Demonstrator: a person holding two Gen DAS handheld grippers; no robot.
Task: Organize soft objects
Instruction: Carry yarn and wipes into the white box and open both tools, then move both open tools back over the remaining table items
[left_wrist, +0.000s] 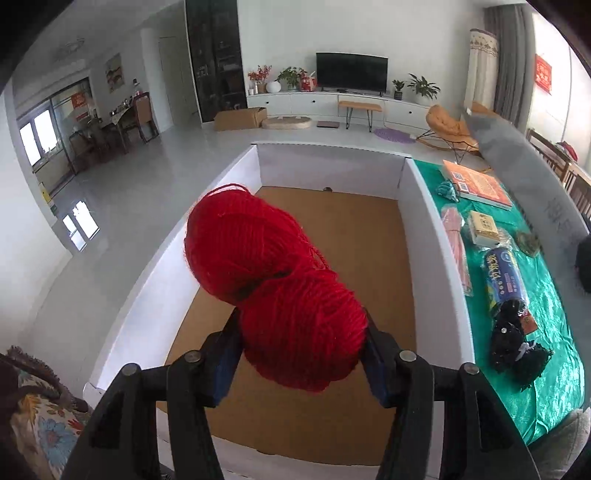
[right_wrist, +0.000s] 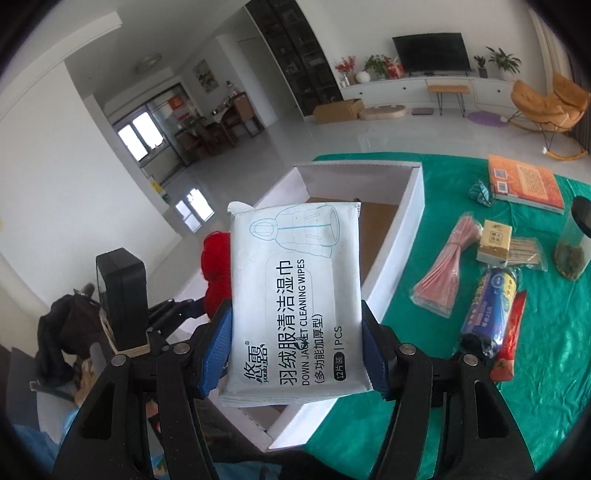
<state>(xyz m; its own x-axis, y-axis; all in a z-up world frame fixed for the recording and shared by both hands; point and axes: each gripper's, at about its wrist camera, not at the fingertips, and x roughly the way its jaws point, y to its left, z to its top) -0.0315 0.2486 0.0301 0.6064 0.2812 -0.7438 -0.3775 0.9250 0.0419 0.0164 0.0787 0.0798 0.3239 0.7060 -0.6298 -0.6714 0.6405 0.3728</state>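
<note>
Two soft things hang over the white box. L gripper has the red yarn skein between its jaws, which have just been opening; long axis runs away from them, above the box floor. R gripper pinches the wipes pack upright by its long sides, above the box's near corner.

a red yarn skein, pinched at the waist into two fat lobes, hangs over the white box with its brown floor. a white wipes pack with blue print stands upright above the box's near edge.
</note>
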